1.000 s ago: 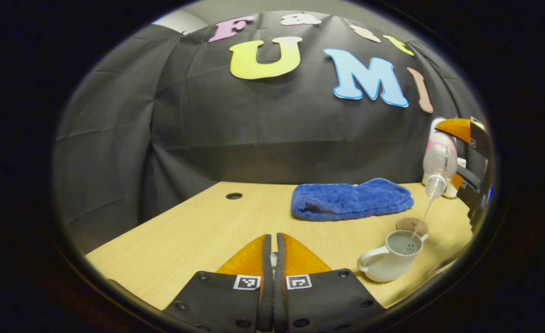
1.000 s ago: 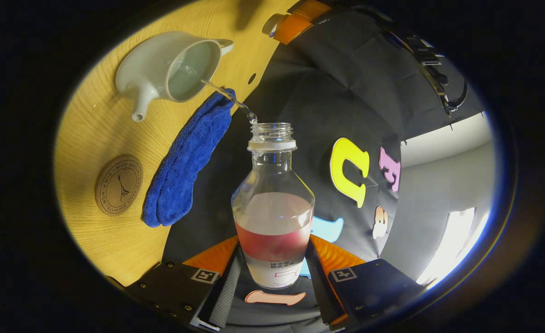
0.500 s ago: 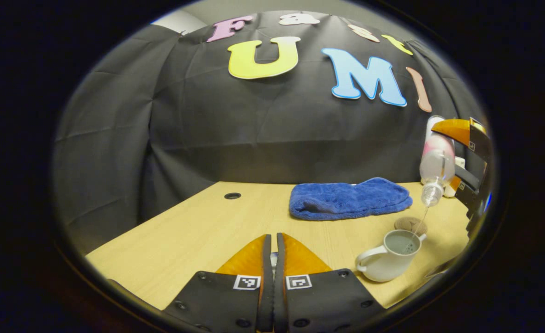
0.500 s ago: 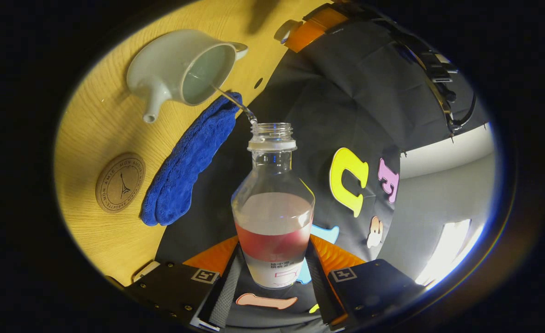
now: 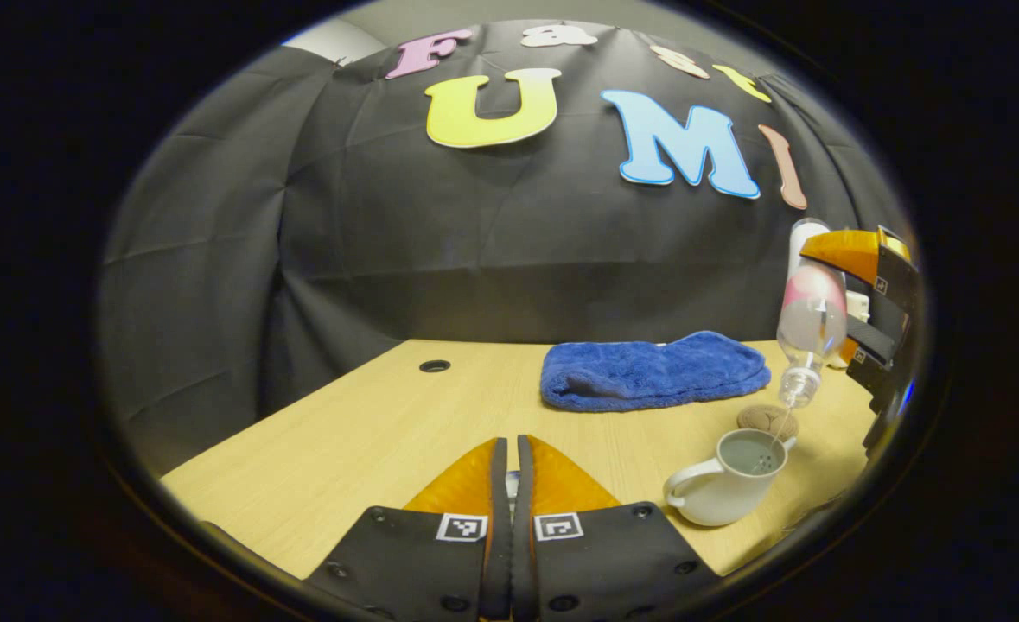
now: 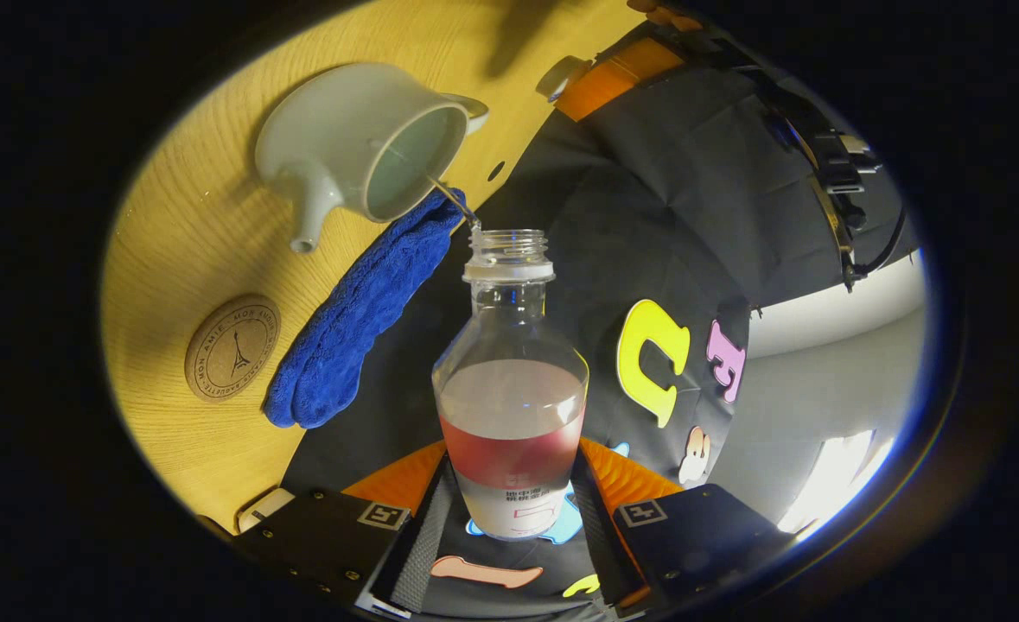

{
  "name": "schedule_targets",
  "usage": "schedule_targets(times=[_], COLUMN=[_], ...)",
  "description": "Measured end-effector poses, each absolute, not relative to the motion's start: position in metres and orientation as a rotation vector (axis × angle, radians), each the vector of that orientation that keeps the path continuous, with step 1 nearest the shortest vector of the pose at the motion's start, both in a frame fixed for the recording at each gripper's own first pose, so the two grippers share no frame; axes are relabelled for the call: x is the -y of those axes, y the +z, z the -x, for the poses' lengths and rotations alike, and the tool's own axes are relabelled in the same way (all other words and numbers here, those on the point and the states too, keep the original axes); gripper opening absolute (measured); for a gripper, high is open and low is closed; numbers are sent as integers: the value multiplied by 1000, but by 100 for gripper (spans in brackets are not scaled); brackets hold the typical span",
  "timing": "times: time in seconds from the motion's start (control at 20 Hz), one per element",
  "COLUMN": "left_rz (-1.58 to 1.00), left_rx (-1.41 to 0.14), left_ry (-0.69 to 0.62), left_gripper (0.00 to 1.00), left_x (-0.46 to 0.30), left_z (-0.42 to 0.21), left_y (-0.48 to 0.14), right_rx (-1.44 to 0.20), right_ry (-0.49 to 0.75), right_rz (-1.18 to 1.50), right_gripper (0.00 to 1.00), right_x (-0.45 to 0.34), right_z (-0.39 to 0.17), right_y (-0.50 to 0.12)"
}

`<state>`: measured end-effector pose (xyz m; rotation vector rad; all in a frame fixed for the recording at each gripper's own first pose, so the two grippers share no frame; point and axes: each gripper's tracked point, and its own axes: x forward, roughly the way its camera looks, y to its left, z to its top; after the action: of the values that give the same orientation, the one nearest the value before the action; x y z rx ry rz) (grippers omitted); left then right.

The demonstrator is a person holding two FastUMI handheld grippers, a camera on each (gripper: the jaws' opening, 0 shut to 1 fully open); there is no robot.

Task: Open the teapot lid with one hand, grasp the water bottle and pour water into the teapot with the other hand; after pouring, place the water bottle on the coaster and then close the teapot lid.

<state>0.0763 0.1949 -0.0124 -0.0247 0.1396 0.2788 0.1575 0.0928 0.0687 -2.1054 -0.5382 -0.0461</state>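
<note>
In the right gripper view, the right gripper [image 6: 509, 518] sits at the bottom centre of the frame with both fingers pressed against the lower body of a clear water bottle [image 6: 510, 406], which carries a red label band. The bottle is uncapped and tipped so that its open neck points toward the upper centre of the frame. A thin stream of water [image 6: 453, 197] runs from its mouth to the open top of a white ceramic teapot [image 6: 362, 147] in the upper left, which stands lidless on the wooden table [image 6: 189, 250]. Below the teapot, at the left edge, lies a round cork coaster [image 6: 232, 348], bare and apart from the pot. A folded blue towel [image 6: 362, 311] stretches between the coaster and the bottle's neck.

In the left gripper view, the left gripper [image 5: 509, 492] is at the bottom centre, its jaws drawn close together with only a narrow slit between them; a small pale object shows in that slit, but what it is cannot be told. The teapot [image 5: 728, 478] stands at the lower right of the frame, its handle pointing left. Above it, at the right edge, the tilted bottle [image 5: 810, 324] pours downward, and the coaster [image 5: 767, 418] lies just behind the pot. The towel [image 5: 654, 371] rests farther back, right of centre.
</note>
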Motion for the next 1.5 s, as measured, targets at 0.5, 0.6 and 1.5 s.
schedule_targets(times=[0.5,0.6,1.5], left_rz=[27,27,34], left_rx=[-142,-143,-130], left_ry=[273,274,270], left_gripper=[6,6,7], left_x=[-195,-195,-194], left_z=[-77,-77,-76], left_y=[-13,-12,-9], right_rx=[559,552,285], right_ry=[-35,-22,110], right_rz=[2195,2197,1765], right_gripper=[72,72,74], right_x=[-101,-101,-77], right_z=[-159,-160,-154], right_y=[62,58,34])
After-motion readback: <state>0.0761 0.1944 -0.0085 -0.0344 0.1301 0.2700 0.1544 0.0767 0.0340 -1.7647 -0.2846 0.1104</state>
